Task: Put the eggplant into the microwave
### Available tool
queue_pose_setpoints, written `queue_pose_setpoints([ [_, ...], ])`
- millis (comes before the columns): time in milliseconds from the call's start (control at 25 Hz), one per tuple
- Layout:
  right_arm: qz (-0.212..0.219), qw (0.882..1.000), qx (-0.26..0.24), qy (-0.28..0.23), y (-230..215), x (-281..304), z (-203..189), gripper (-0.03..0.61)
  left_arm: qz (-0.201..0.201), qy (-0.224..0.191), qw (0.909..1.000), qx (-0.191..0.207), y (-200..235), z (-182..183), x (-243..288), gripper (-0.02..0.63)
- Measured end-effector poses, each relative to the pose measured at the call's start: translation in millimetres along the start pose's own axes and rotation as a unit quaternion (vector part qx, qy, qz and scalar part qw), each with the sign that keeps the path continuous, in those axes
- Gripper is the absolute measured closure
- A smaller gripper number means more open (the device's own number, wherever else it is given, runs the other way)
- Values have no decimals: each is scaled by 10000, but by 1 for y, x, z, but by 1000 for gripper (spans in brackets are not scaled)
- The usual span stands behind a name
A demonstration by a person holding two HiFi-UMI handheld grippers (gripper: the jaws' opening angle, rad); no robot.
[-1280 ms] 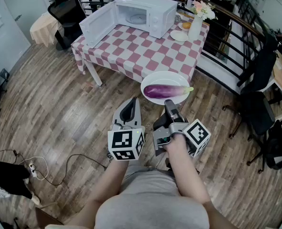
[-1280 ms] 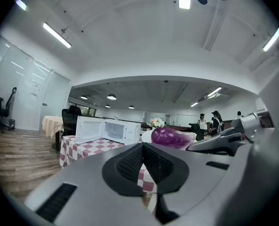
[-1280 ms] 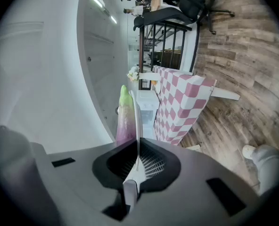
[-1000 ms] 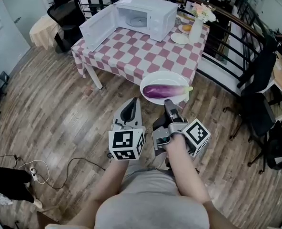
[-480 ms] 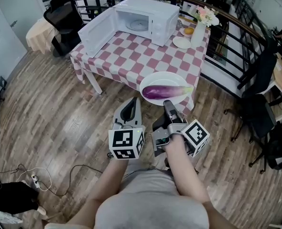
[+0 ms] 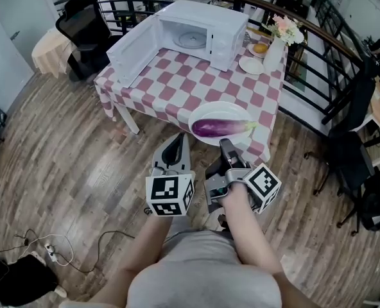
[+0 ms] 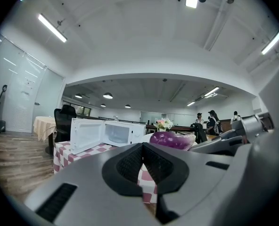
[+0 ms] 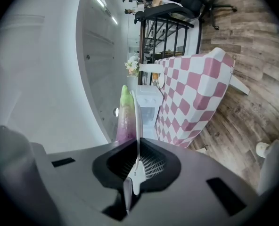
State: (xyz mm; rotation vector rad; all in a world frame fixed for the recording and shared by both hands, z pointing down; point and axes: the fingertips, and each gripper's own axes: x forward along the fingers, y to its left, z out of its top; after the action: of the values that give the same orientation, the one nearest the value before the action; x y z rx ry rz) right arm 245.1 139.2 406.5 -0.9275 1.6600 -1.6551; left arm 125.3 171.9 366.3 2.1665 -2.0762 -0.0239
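A purple eggplant [image 6: 219, 128] lies on a white plate [image 6: 198, 116], held level over the near corner of the checkered table [image 6: 177, 82]. My right gripper [image 6: 225, 145] is shut on the plate's near rim. In the right gripper view the plate rim [image 8: 138, 121] runs edge-on between the pads, with the eggplant [image 8: 126, 119] beside it. My left gripper [image 6: 175, 147] is shut and empty, just left of the plate. The white microwave [image 6: 199, 24] stands at the table's far side with its door [image 6: 132, 50] swung open to the left. The left gripper view shows the microwave [image 7: 106, 134] and eggplant [image 7: 170, 139] ahead.
A vase of flowers [image 6: 276, 43], a plate with an orange [image 6: 260, 49] and a small empty plate [image 6: 250, 65] sit right of the microwave. A black railing [image 6: 318, 76] runs behind the table. Office chairs stand at right [image 6: 350, 159] and far left [image 6: 81, 24].
Both grippers and the plate with the eggplant have moved forward together. The table and microwave now lie closer, and the plate now overlaps the table's corner.
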Motion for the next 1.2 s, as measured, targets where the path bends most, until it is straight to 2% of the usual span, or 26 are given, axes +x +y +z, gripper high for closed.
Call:
queue_pose_setpoints([
  [640, -266, 9993, -30, -251, 3, 111, -46, 541, -397, 89, 9992, -39, 92, 18, 58, 611],
  [1200, -479, 9979, -175, -404, 4, 162, -85, 541, -548, 147, 9983, -159, 161, 22, 85, 611],
])
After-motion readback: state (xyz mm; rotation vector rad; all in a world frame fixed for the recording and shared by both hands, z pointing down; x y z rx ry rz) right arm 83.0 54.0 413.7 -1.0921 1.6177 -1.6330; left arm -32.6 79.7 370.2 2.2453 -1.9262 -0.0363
